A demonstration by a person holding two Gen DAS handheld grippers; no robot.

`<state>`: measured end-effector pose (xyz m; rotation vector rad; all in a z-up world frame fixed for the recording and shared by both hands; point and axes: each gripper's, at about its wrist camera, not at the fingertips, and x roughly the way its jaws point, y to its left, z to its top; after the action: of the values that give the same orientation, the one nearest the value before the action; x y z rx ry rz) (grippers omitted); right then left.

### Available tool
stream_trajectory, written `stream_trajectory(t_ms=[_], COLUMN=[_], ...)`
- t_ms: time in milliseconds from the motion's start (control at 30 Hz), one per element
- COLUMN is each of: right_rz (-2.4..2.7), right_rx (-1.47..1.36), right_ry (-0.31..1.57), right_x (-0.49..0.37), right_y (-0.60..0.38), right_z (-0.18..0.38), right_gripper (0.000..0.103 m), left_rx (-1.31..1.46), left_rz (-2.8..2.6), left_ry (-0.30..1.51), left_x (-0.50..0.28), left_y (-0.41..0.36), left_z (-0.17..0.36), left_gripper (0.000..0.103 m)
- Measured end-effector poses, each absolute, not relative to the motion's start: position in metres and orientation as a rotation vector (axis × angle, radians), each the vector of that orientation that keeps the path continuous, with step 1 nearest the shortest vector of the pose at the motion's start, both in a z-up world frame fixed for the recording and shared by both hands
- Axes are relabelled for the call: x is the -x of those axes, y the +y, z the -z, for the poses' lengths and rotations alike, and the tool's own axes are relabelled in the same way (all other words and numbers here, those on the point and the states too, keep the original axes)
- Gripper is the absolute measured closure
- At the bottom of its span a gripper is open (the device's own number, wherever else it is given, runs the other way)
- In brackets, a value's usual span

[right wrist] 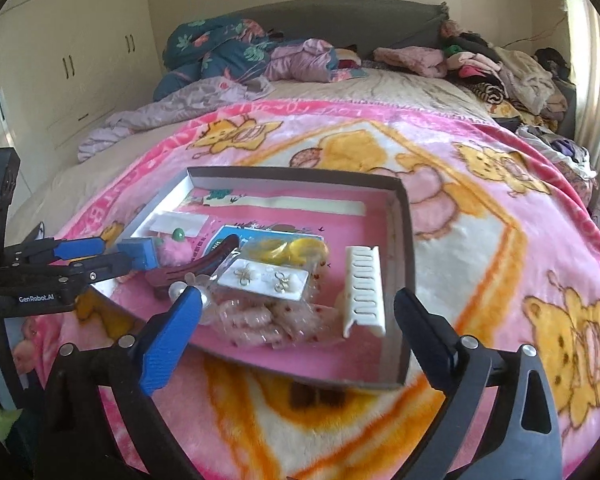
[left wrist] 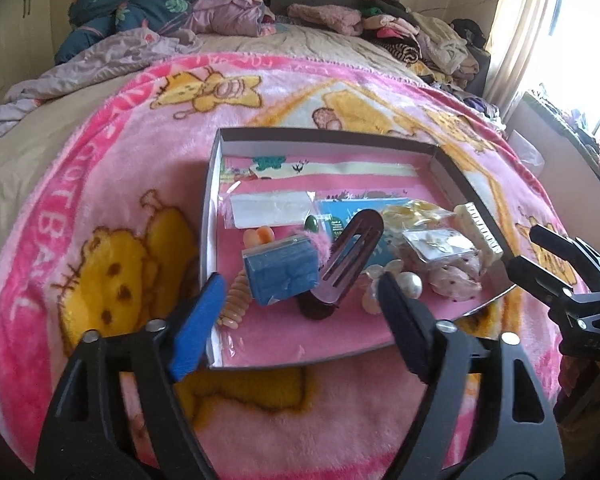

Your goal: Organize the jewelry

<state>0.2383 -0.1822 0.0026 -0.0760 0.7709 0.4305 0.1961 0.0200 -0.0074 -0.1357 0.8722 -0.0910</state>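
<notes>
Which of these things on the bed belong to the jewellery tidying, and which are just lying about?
Part of the job:
shallow cardboard box
clear packet of gold earrings on a white card
round white pearl
dark brown hair clip
white plastic comb
small blue box

Just lying about:
pink cartoon-bear blanket
pile of clothes
cream wardrobe doors

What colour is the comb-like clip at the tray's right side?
White clip, clearest in the right wrist view.

The bed (right wrist: 400, 92) carries a pink cartoon blanket (right wrist: 480, 240) with a shallow open box (right wrist: 406, 248) on it, and crumpled bedding (right wrist: 220, 56) and piled clothes (right wrist: 500, 68) near the headboard.
</notes>
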Motion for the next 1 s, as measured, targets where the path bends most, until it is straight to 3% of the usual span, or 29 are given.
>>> stream_trajectory(t_ms=[367, 1000], right_rz=[-0.418, -0.408], right_rx=[0.069, 0.057], right_ry=[0.724, 0.718], right_x=[-0.201, -0.154], right_y=[-0.192, -0.203], right_z=[-0.022, -0.024], right_gripper=[0.007, 0.007], left_rx=[0.126, 0.126], left_rz=[0.069, 0.047], left_ry=[0.805, 0.783], left_x=[-0.161, -0.096], left_y=[0.019, 0.015], left_z=[-0.023, -0.025], left_gripper=[0.013, 0.012])
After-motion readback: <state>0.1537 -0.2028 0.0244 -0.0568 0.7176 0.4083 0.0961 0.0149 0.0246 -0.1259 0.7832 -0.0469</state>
